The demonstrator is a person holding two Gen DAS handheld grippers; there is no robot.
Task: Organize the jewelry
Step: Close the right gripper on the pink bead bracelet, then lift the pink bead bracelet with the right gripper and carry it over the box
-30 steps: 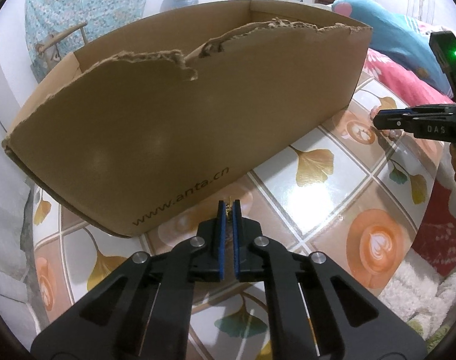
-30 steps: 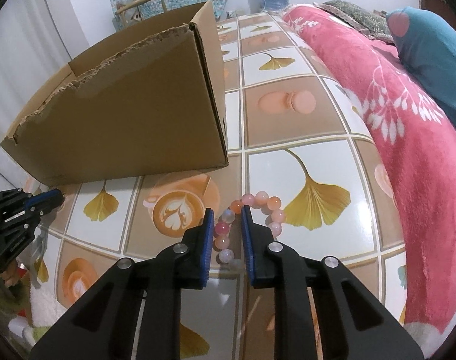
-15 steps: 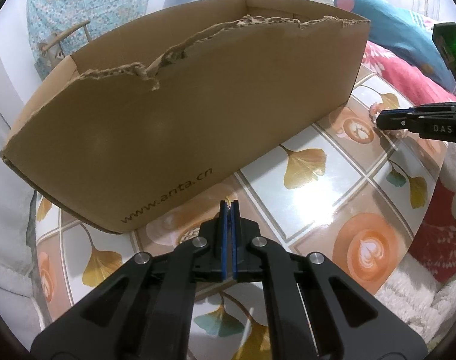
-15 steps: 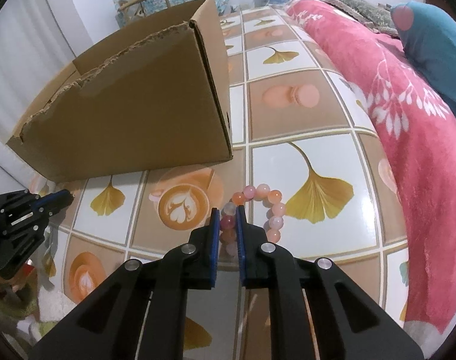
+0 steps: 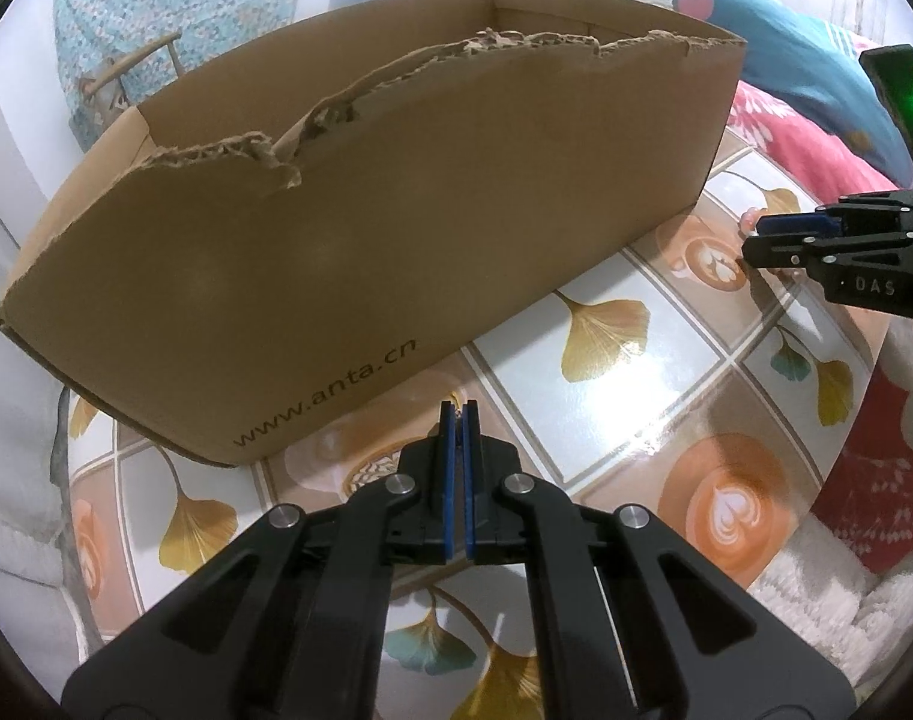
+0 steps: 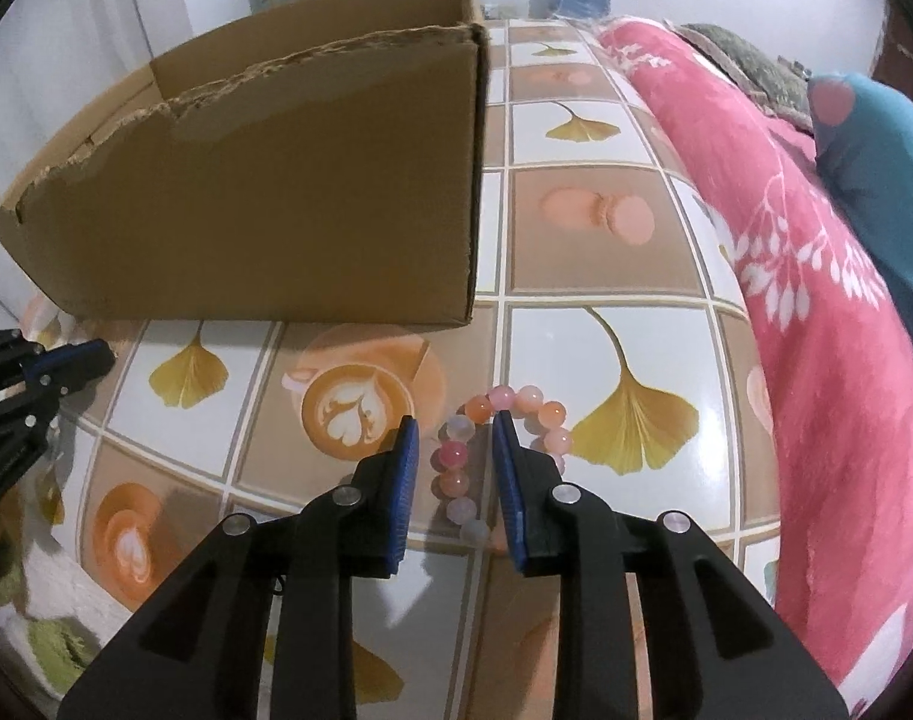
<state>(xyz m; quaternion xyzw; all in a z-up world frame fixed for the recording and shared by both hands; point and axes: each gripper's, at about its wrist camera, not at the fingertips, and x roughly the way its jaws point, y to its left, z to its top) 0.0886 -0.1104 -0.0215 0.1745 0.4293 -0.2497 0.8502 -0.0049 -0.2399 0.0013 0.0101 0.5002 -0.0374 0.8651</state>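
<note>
The right tool (image 6: 453, 429), its jaws just reopened and straddling the bead bracelet (image 6: 504, 420) unpinched low in the frame, must re-close before lifting toward the cardboard box (image 6: 264, 180); left tool (image 5: 455, 414) is shut.

We are in a home, likely a bedroom: a red flowered blanket (image 6: 816, 312) lies beside the counter (image 6: 576, 240), whose cloth is printed with coffee cups and ginkgo leaves, and a wooden chair (image 5: 126, 72) draped in patterned fabric stands by the wall.
</note>
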